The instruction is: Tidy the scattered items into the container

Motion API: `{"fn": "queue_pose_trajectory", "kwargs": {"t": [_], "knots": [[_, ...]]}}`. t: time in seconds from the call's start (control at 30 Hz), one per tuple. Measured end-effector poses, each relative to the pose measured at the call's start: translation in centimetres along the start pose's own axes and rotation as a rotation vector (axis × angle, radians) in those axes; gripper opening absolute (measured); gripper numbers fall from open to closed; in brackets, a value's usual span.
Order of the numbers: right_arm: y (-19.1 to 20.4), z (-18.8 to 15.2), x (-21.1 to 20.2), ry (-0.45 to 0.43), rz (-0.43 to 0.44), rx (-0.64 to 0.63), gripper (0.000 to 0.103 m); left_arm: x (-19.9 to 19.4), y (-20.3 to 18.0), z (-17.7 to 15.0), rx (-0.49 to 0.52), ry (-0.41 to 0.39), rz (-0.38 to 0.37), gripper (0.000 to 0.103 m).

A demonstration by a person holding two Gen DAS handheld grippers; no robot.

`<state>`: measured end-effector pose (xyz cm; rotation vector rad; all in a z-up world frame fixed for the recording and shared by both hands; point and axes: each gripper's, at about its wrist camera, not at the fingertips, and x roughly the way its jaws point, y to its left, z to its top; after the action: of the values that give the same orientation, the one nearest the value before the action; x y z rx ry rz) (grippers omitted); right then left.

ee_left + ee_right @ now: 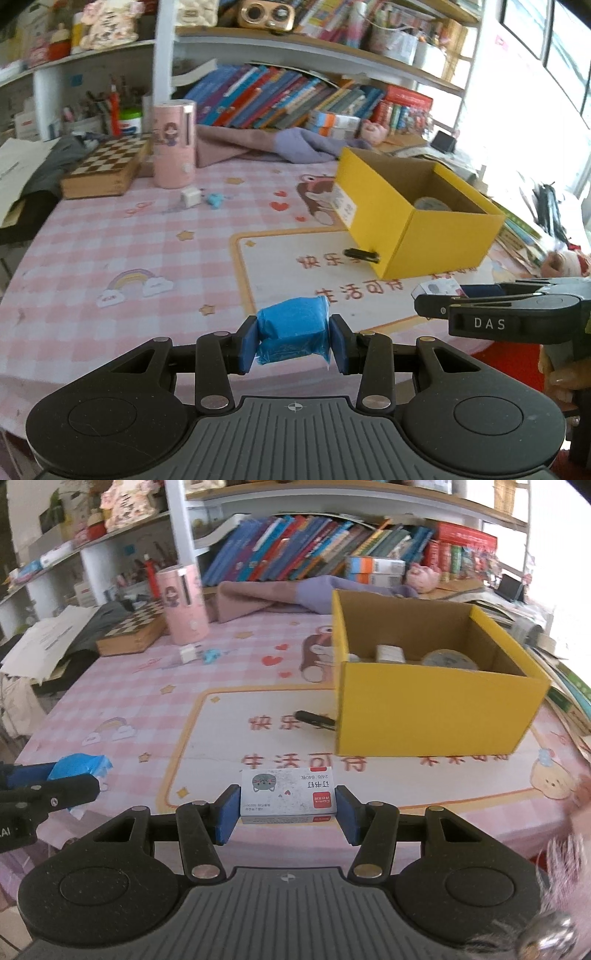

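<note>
**Carrying two items toward the yellow box**

Holding a soft packet wrapped in blue plastic film (pixel 291 330), the left gripper (pixel 293 341) has its blue pads pressed against both sides of it, low in the centre of the left wrist view. The right gripper (pixel 288 812) is clamped on a small white cardboard box of staples with a grey cat print (pixel 288 794), its jaws set wider to span the box.

The open yellow cardboard box (pixel 436 705) stands right of centre on the pink checked tablecloth (pixel 122 698), with a few things already inside. A black clip (pixel 314 718) lies against its near wall, while a white cube (pixel 190 197) and a small light-blue piece (pixel 215 199) wait upper left.

This looks like the carry stage. Next, each load must clear the rim, then be released inside.
</note>
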<state>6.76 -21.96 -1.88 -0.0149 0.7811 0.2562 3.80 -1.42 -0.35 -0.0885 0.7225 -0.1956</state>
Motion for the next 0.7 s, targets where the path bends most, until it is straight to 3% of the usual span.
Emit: {"fn": "queue_pose_trajectory", "kwargs": {"t": [0.7], "knots": [[-4.9, -0.4, -0.1, 0.033, -0.094, 0.069, 0.052, 4.2, -4.1, 1.5, 0.073, 0.053, -0.112, 0.039]]}}
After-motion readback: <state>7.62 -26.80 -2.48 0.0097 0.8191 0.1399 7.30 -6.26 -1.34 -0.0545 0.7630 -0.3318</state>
